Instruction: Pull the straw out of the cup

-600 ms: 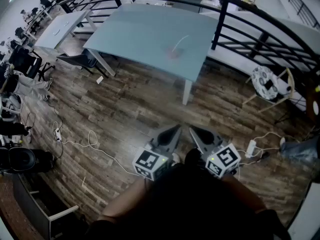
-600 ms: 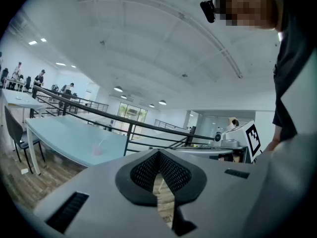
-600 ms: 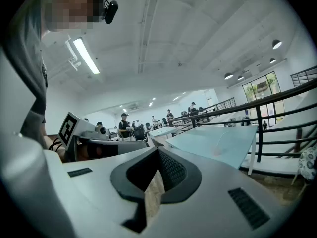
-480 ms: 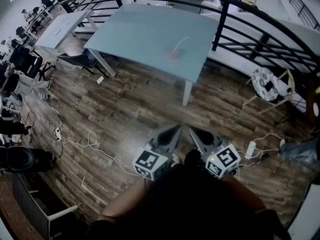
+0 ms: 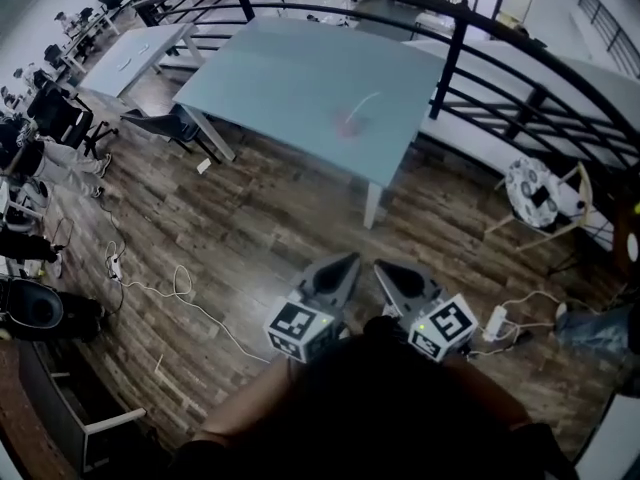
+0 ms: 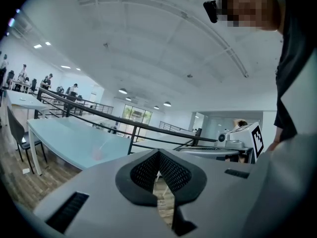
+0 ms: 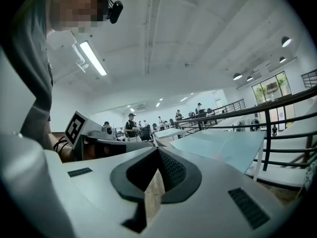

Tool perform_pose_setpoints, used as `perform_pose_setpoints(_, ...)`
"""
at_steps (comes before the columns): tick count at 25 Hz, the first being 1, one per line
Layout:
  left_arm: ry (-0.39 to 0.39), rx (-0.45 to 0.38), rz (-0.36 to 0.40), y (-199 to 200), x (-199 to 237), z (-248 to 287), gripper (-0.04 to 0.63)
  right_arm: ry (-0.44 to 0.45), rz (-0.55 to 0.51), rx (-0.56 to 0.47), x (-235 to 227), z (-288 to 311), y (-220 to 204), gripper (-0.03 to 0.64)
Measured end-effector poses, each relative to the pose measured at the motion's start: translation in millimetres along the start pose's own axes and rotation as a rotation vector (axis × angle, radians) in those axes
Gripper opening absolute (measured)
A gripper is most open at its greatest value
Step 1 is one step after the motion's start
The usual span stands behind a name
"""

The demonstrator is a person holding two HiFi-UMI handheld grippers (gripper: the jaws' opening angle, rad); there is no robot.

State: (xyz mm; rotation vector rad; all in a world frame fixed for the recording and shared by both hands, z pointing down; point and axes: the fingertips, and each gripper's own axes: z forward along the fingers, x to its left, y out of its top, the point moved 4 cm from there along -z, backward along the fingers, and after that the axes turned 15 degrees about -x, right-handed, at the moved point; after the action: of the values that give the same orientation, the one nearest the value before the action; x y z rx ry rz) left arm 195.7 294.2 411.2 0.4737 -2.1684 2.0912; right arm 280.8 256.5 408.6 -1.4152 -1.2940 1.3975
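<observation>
Far ahead on the pale blue table [image 5: 280, 73] stands a small pinkish cup [image 5: 346, 124] with a white straw [image 5: 364, 102] leaning out to the upper right. Both are also small in the left gripper view, the cup [image 6: 97, 153] with its straw [image 6: 104, 143] above it. My left gripper [image 5: 351, 259] and right gripper [image 5: 379, 265] are held low, close to the person's body over the wooden floor, well short of the table. Each is shut with nothing between its jaws, tips touching in the left gripper view [image 6: 158, 153] and the right gripper view [image 7: 157, 150].
A black railing [image 5: 450, 43] curves behind and to the right of the table. A white cable [image 5: 190, 303] and a power strip [image 5: 495, 321] lie on the floor. A patterned chair [image 5: 535, 180] stands at the right, a dark chair [image 5: 160, 123] at the table's left, more desks and people at far left.
The head view has shifted a little, so the table and cup sit slightly lower in the picture. Both grippers stay shut and keep their place near the body.
</observation>
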Motion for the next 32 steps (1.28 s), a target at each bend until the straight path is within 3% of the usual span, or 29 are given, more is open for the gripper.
perform_pose_setpoints(9,0.001,-0.033,-0.013,1.1,-36.1,87.5,0.011,0.052,-0.003,0.007,-80.5,-27.8,36.6,0.011)
perform_pose_setpoints(15,-0.01,-0.011,-0.02,-17.2,-37.4,145.6,0.011,0.042,0.022,0.027,-140.7,-35.7,32.7,0.011)
perform_pose_setpoints(22,-0.018,0.027,-0.042,-29.6,-35.4,174.1,0.011,0.028,0.059,0.038,-167.0,-37.4,29.5,0.011)
perform_pose_setpoints(32,-0.037,0.019,-0.054,-24.6,4.1,204.2,0.011,0.004,0.053,0.045,-199.0,-2.0,26.6,0.011)
